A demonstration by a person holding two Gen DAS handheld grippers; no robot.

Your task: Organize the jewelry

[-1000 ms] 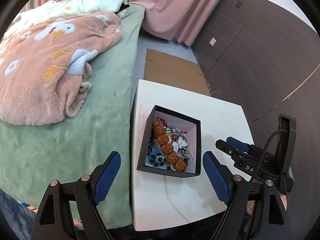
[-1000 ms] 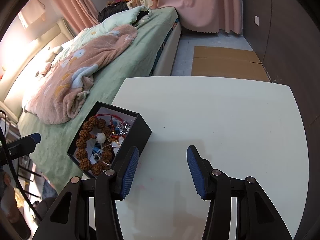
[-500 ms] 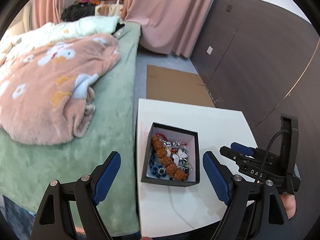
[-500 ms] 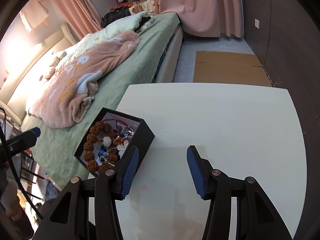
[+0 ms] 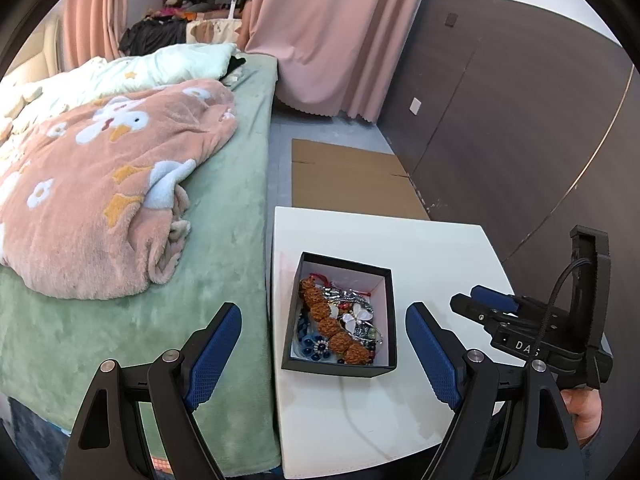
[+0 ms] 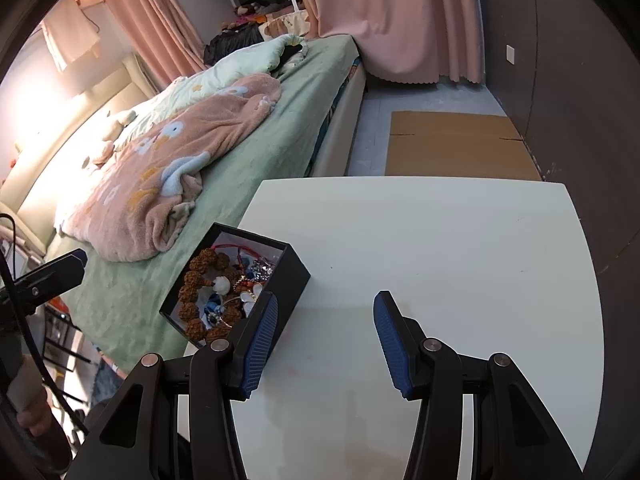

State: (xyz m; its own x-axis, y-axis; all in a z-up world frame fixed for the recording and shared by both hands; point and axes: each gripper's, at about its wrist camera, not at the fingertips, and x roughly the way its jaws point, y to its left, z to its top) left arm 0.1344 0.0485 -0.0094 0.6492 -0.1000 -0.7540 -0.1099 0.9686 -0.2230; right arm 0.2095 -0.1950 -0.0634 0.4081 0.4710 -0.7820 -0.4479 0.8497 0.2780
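A black open box (image 5: 390,300) with a white lining stands near the left edge of a white table (image 5: 440,248). It holds a brown bead bracelet (image 5: 332,326), a white butterfly piece (image 5: 358,316), blue flower pieces and silver chains. My left gripper (image 5: 324,356) is open and empty, raised above and short of the box. My right gripper (image 6: 324,340) is open and empty over the table, just right of the box (image 6: 296,276); its left finger hides the box's near corner. The right gripper also shows in the left wrist view (image 5: 492,300).
A bed with a green cover (image 5: 224,248) and a pink blanket (image 5: 100,184) lies against the table's left side. Flat cardboard (image 5: 352,176) lies on the floor beyond the table. A dark wall panel (image 5: 520,120) runs along the right. Pink curtains hang at the back.
Both grippers have pulled back and up from the box, so it looks smaller and farther. The box and jewelry have not moved. Both grippers stay open.
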